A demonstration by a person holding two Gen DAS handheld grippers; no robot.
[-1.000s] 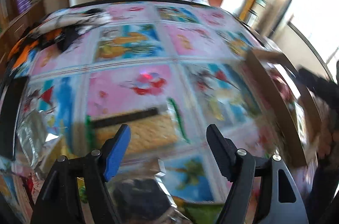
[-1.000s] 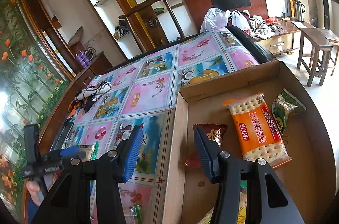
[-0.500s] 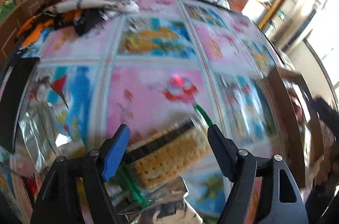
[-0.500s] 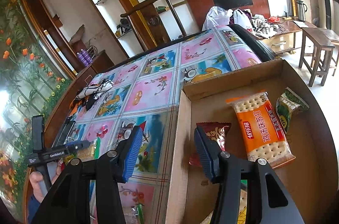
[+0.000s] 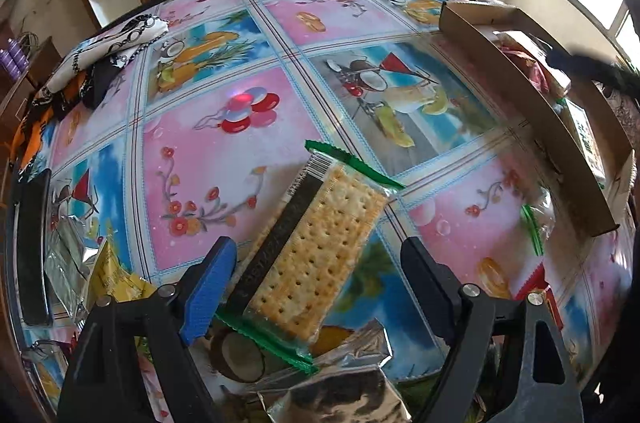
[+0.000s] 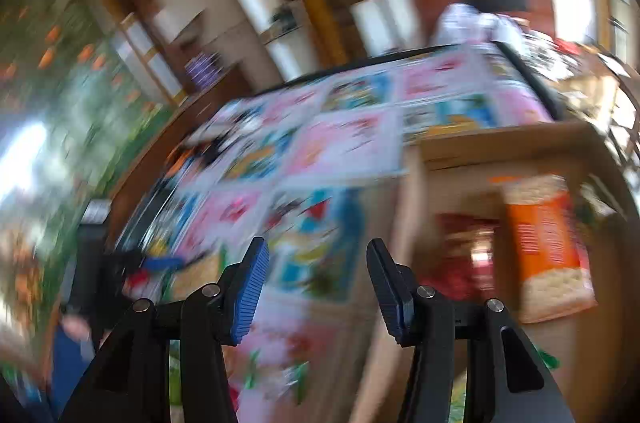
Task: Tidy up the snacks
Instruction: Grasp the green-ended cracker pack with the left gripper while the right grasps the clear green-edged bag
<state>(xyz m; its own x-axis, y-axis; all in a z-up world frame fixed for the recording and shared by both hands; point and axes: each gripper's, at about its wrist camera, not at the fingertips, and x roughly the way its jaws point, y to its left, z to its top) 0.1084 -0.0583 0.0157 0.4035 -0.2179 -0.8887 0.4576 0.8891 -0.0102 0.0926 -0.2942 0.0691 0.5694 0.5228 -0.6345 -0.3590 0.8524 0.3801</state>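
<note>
The cracker packet (image 5: pixel 316 243) lies on the worktop (image 5: pixel 224 143) between the wide-open fingers of the left hand-held gripper (image 5: pixel 316 273), its long axis slanting toward upper right; the right hand-held gripper (image 6: pixel 316 281), empty and wide, is farther.

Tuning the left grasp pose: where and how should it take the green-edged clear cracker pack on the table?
Grip the green-edged clear cracker pack across its short width, near the end closest to the left gripper, coming down from above. It lies flat and diagonal on the patterned tablecloth, long axis running away between the open fingers, so its long edges face them. Judging by eye, they span it.
</note>
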